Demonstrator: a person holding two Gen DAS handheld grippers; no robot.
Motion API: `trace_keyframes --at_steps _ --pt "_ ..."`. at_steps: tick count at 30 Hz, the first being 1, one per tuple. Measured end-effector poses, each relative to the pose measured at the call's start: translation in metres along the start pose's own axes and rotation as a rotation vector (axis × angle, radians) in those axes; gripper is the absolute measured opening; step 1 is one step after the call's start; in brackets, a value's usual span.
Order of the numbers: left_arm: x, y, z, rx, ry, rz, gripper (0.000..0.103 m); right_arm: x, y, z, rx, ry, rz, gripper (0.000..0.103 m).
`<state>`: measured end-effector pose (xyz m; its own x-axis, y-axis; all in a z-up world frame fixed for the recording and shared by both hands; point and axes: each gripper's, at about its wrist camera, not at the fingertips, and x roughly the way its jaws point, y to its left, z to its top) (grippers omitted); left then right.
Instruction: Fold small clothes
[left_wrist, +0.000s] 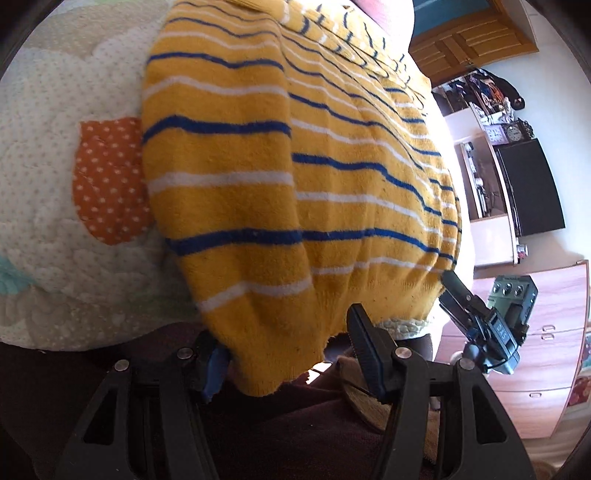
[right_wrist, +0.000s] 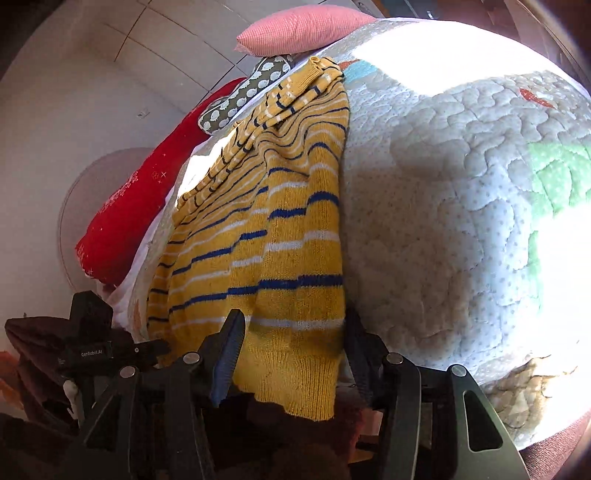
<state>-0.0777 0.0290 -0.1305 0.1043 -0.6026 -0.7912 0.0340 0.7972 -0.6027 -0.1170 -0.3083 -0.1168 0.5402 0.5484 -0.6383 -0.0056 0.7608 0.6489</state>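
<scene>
A yellow sweater (left_wrist: 295, 184) with blue and white stripes lies flat on the quilted bedspread (left_wrist: 48, 177), its hem hanging over the near bed edge. My left gripper (left_wrist: 280, 325) stands open with the hem's left part between its fingers, unpinched. My right gripper (left_wrist: 452, 295) shows at the hem's right corner. In the right wrist view the sweater (right_wrist: 288, 229) runs up the quilt (right_wrist: 461, 221), sleeves bunched at the far end. The right gripper (right_wrist: 293, 314) is open astride the hem's right corner. The left gripper (right_wrist: 155, 347) sits at the hem's left side.
A pink pillow (right_wrist: 306, 26), a grey patterned cushion (right_wrist: 243, 96) and a red cushion (right_wrist: 140, 192) lie at the bed's far end. A wooden drawer unit (left_wrist: 546, 350), a black screen (left_wrist: 532, 184) and shelves stand right of the bed. Dark brown fabric (left_wrist: 295, 424) lies below the bed edge.
</scene>
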Motion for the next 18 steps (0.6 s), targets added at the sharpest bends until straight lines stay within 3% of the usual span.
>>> trace_keyframes --at_steps 1,3,4,5,6,7,12,18 --pt "0.004 -0.003 -0.002 0.015 0.025 -0.007 0.057 0.003 -0.002 -0.003 0.016 0.002 0.014 0.059" --pt "0.005 -0.01 -0.003 0.047 0.038 0.013 0.013 0.007 -0.008 -0.005 0.051 0.004 0.047 0.058" --pt "0.001 -0.012 -0.003 0.059 0.033 0.026 0.008 0.006 -0.011 -0.005 0.072 0.005 0.066 0.049" --pt "-0.005 -0.013 -0.003 0.062 0.01 0.023 0.009 0.005 -0.014 -0.006 0.091 0.008 0.07 0.04" --pt "-0.014 -0.015 -0.004 0.065 -0.015 0.016 0.008 0.004 -0.017 -0.006 0.107 0.015 0.073 0.02" --pt "-0.024 -0.017 -0.003 0.069 -0.043 0.009 0.008 0.003 -0.019 -0.006 0.124 0.02 0.102 0.015" --pt "-0.072 -0.042 0.009 0.148 -0.208 0.021 0.008 -0.006 0.008 0.012 0.088 -0.012 0.195 0.013" --pt "-0.103 -0.057 0.077 0.173 -0.34 0.071 0.008 0.004 0.065 0.095 -0.006 -0.083 0.309 0.013"
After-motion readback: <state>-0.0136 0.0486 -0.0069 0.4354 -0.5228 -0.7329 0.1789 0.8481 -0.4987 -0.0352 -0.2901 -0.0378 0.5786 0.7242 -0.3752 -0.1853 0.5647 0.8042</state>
